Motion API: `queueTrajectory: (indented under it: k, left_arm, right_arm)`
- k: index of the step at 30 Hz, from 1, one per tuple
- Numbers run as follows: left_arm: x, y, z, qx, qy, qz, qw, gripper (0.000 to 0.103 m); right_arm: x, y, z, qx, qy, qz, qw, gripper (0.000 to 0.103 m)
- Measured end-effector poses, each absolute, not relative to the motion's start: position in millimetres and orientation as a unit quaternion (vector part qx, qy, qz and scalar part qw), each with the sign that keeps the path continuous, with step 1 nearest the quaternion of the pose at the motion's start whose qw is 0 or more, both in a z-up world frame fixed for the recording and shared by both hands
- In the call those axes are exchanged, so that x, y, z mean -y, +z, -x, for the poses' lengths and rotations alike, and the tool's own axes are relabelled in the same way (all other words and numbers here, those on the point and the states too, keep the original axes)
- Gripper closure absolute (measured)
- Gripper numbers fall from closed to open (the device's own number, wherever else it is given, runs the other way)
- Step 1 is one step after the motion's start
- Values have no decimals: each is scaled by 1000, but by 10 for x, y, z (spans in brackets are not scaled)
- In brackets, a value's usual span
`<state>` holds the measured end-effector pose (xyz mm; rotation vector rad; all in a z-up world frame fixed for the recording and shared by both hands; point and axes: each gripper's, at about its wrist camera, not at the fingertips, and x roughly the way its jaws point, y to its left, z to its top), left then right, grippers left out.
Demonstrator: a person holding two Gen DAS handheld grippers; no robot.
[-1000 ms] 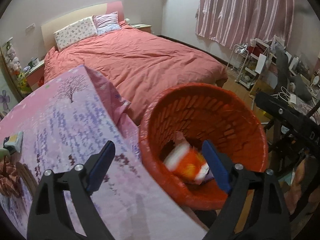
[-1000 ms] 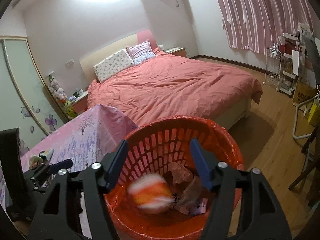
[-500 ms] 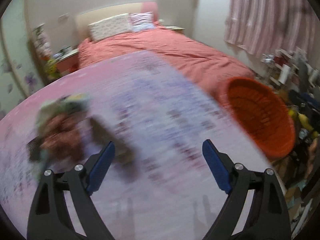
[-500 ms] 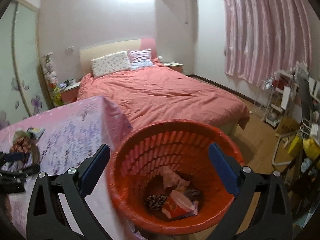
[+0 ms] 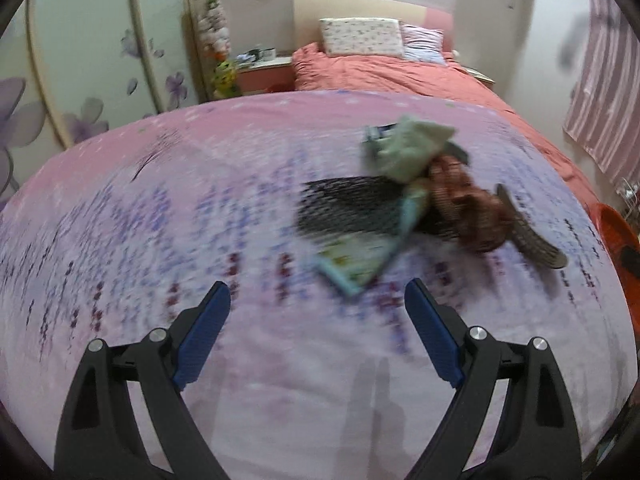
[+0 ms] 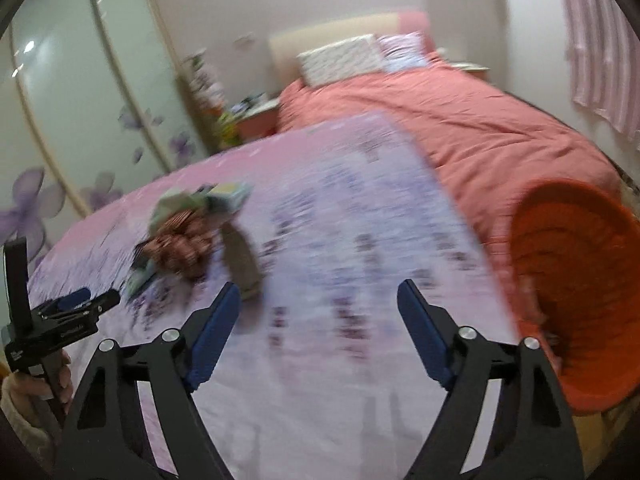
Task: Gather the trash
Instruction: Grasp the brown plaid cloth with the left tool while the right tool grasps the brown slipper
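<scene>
Bed with salmon-pink duvet (image 6: 460,120) against far wall, two pillows (image 5: 362,36) at the pale headboard. Striped pink curtain (image 5: 608,92) on the right. Wardrobe doors with purple flower decals (image 6: 80,92) on the left. Cluttered nightstand (image 5: 262,68) beside the bed.

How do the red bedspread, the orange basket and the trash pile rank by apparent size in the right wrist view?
1. red bedspread
2. orange basket, cropped by the view's edge and nearer the camera
3. trash pile, blurred

The fisheye lens distorts all three.
</scene>
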<state>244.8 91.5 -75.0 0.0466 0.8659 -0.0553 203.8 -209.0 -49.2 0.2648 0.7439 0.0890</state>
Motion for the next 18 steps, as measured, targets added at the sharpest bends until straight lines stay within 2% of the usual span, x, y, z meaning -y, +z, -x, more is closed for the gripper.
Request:
queueTrajectory:
  k: [3, 8, 11, 14, 15, 18]
  left_arm:
    - [-1099, -765, -2438, -422, -21, -15, 906, 16]
    - [-1313, -794, -2441, -421, -21, -9, 907, 16]
    - [-1315, -808, -2452, -422, -26, -1, 906, 16]
    - [-1312, -805, -2493, -423, -34, 7, 905, 16]
    - [-1274, -805, -2512, -423, -35, 9, 905, 16]
    - [-1184, -792, -2581, -423, -44, 14, 905, 18]
  right_arm:
    - [1786, -576, -2235, -385, 58, -99, 916, 30]
    - [1538, -709, -2523, -415, 61, -79, 904, 32]
    - [1440, -750, -2634, -427, 54, -65, 900, 38]
    - [1356, -736, -2665, -427, 50, -54, 901, 54]
    - [1328, -730, -2663, -428, 46, -47, 902, 68]
    - [1344, -724, -2633, -427, 44, -49, 902, 71]
